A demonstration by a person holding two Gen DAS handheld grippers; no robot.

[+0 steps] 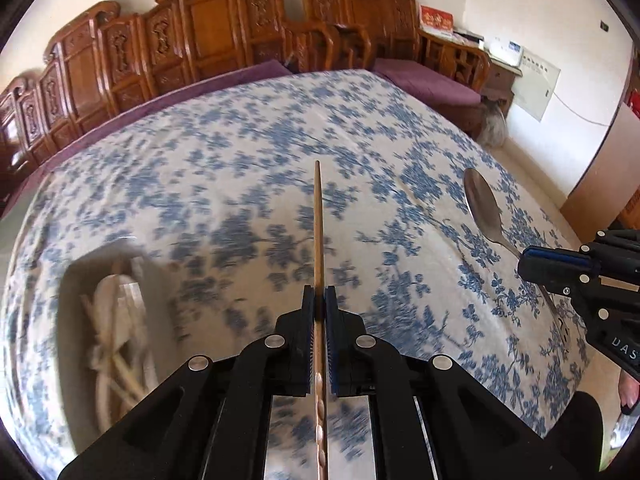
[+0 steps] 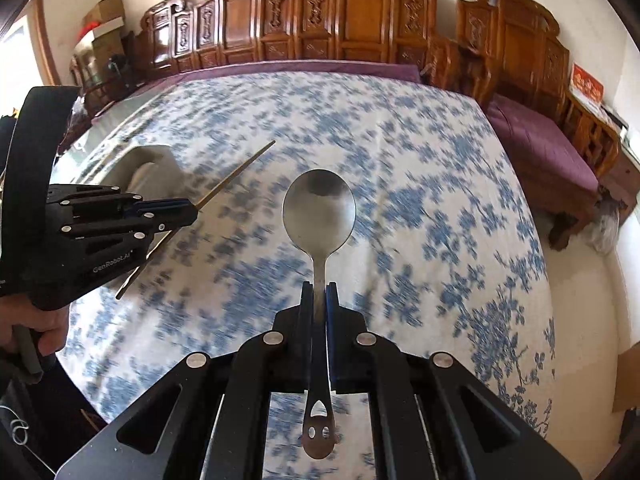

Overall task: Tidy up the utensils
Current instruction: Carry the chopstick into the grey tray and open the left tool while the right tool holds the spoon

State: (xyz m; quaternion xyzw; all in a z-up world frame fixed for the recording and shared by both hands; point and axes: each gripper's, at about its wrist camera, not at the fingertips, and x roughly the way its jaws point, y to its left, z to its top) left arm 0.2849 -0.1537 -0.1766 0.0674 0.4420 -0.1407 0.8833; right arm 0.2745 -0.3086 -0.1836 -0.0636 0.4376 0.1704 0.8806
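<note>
Carrying two utensils above the table [image 1: 240,152]: the left gripper [image 1: 319,292] is clamped on a chopstick [image 1: 318,216], the right gripper [image 2: 319,288] is clamped on a metal spoon [image 2: 319,208] at its neck, bowl forward. Both are held clear of the blue-flowered cloth. A pale holder [image 1: 108,320] with utensils inside sits near the table's left edge, blurred. Judgement: each piece should go in handle-down or sorted by kind. Recommended: lower the chopstick first, keep the grippers well apart, release only once the tip is inside the holder.
</note>
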